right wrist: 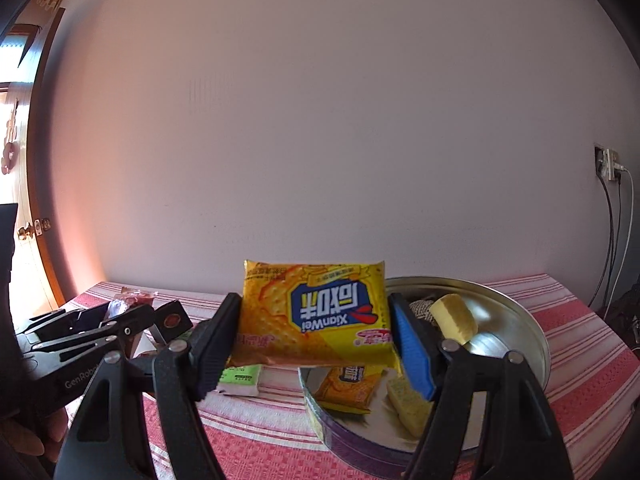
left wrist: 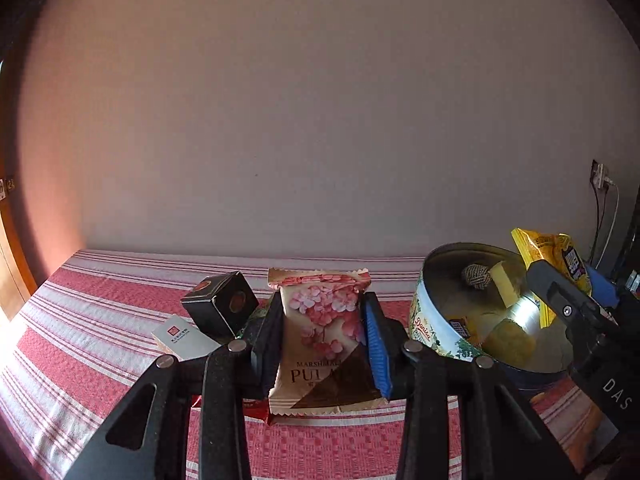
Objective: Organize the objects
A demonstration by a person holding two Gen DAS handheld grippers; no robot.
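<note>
My left gripper (left wrist: 324,320) is shut on a beige marshmallow packet (left wrist: 324,340) printed with pink flowers, held upright above the striped cloth. My right gripper (right wrist: 316,316) is shut on a yellow cracker packet (right wrist: 316,312), held just over the near rim of the round cookie tin (right wrist: 536,344). That tin (left wrist: 428,324) lies to the right in the left wrist view, with the right gripper (left wrist: 568,304) and its yellow packet (left wrist: 548,256) over it. Inside the tin are a yellow cake piece (right wrist: 456,318), a second cracker packet (right wrist: 348,388) and a woven ball (left wrist: 476,276).
A black cube box (left wrist: 220,306) and a white card box (left wrist: 184,338) lie left of the marshmallow packet on the red-and-white striped tablecloth (left wrist: 80,320). A green-and-white packet (right wrist: 240,378) lies left of the tin. A plain wall stands close behind the table; cables hang at the right.
</note>
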